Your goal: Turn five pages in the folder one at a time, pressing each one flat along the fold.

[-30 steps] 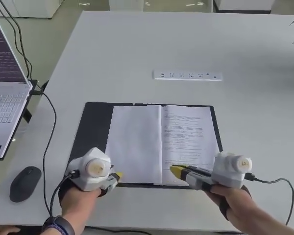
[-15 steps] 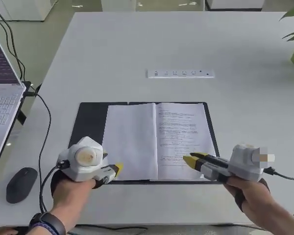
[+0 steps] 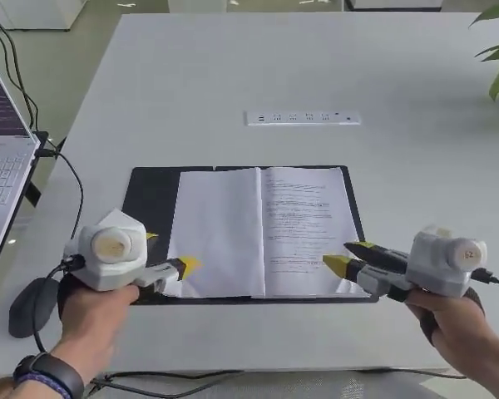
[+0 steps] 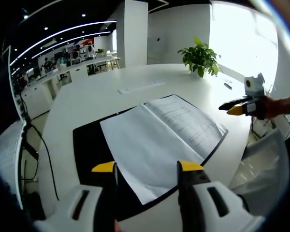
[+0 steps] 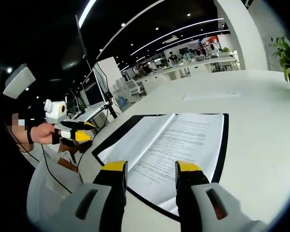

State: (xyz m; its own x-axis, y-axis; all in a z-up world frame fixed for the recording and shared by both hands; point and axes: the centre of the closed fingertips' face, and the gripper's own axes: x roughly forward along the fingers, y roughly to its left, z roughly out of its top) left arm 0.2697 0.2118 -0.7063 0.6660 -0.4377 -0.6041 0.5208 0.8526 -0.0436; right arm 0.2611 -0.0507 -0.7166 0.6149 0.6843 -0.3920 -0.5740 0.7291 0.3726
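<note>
On the white table (image 3: 233,66) the black folder (image 3: 148,208) lies open, pages flat. Over its near left corner hovers the left gripper (image 4: 147,166), over its near right corner the right gripper (image 5: 151,166) — both with jaws spread wide, gripping nothing.

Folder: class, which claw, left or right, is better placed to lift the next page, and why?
Probably right. The right claw hangs open at the bottom edge of the printed page, likely the next to turn. The left claw, also open, sits by the lower corner of the blank page.
</note>
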